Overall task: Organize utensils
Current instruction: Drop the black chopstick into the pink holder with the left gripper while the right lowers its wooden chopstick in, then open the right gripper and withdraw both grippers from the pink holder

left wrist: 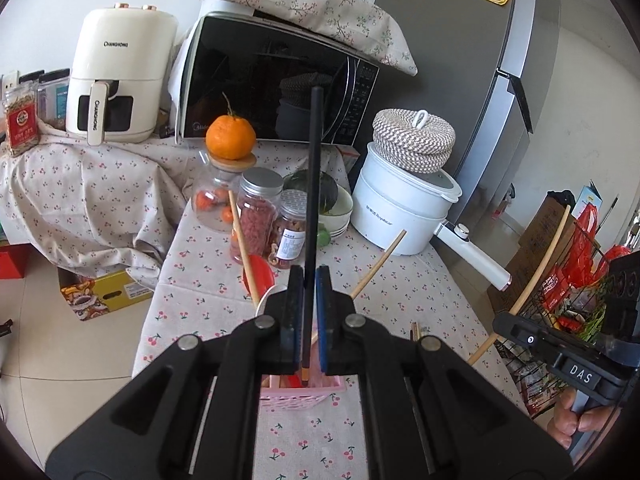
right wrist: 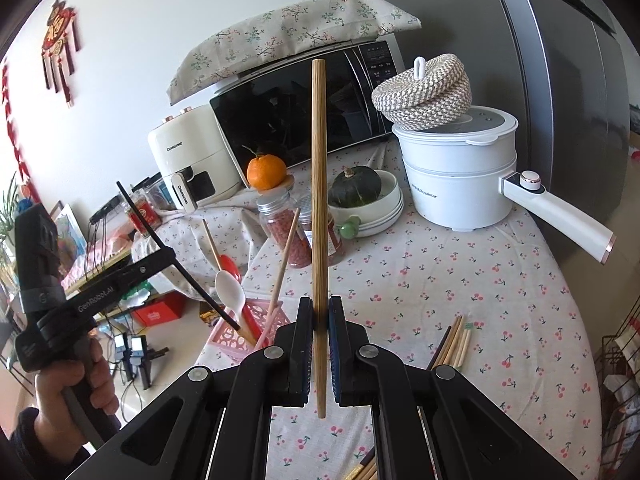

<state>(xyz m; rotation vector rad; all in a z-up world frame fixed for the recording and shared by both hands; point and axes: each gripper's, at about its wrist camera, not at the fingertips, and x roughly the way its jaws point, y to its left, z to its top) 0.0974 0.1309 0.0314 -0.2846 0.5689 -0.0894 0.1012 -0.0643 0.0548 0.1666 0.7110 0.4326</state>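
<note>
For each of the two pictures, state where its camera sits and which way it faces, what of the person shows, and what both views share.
Left wrist: on the left gripper, shut on a black chopstick, facing the microwave; right hand at the edge.
Right wrist: on the right gripper, shut on a wooden chopstick; left hand shows.
Shared: microwave, orange, white pot, pink basket.
</note>
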